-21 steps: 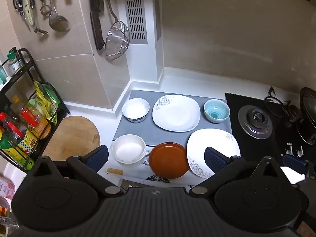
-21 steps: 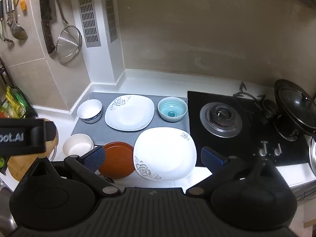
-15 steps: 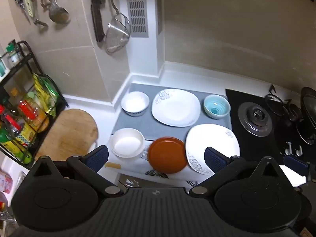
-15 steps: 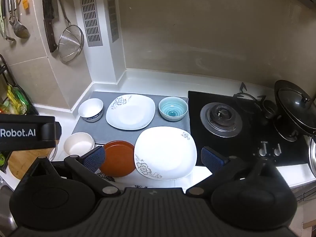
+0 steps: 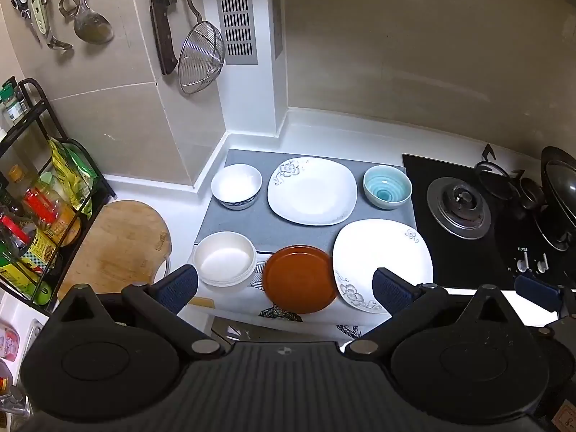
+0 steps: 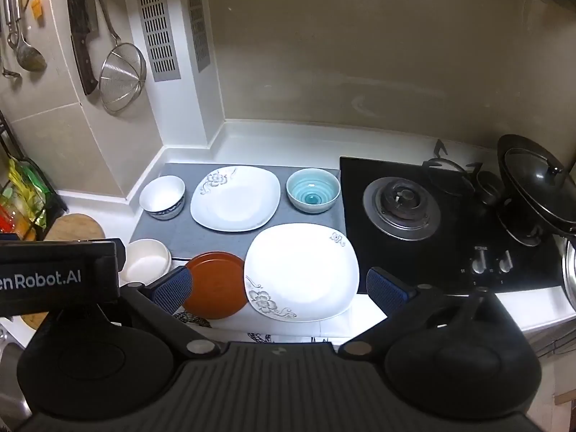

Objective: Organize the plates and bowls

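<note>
On a grey mat point(image 5: 259, 226) lie a white square plate point(image 5: 312, 190) point(image 6: 235, 198), a white-and-blue bowl point(image 5: 236, 186) point(image 6: 162, 197) and a teal bowl point(image 5: 387, 187) point(image 6: 313, 189). Nearer the front are a cream bowl point(image 5: 225, 257) point(image 6: 147, 260), a brown round plate point(image 5: 299, 279) point(image 6: 216, 284) and a second white floral plate point(image 5: 383, 264) point(image 6: 300, 271). My left gripper point(image 5: 284, 289) is open and empty, above the brown plate. My right gripper point(image 6: 279, 288) is open and empty, above the near white plate.
A gas hob point(image 6: 403, 203) with a lidded wok point(image 6: 536, 183) stands to the right. A round wooden board point(image 5: 118, 244) and a black rack of bottles point(image 5: 32, 212) are on the left. Utensils and a strainer point(image 5: 199, 57) hang on the wall.
Both grippers have drawn back and risen slightly, so the dishes sit a little lower and farther in view. No dish has moved.
</note>
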Available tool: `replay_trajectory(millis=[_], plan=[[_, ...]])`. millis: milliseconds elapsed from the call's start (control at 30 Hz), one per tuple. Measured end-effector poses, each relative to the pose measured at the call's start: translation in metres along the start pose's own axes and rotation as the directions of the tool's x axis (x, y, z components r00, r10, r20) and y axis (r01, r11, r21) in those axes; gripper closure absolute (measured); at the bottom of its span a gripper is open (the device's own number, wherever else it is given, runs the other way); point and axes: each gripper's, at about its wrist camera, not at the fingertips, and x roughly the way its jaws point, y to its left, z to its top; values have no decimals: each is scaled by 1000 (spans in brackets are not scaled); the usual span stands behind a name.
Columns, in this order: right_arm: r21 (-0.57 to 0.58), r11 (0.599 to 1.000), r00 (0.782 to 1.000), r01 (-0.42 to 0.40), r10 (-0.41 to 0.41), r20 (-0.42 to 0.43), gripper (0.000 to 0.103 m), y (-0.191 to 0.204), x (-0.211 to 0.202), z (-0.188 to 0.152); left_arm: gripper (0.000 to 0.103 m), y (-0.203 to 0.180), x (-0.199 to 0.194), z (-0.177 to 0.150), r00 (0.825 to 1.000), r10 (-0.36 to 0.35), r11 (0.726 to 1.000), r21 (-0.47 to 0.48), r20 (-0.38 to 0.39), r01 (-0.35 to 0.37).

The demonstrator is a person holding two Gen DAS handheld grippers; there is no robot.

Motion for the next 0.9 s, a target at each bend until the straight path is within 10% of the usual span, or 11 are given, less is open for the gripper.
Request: replay_trajectory(millis=[900], plan=[[26, 998, 998, -49, 49, -34, 0, -16, -3, -10, 0, -16, -14, -15, 1000, 22, 1000, 11, 2, -22]])
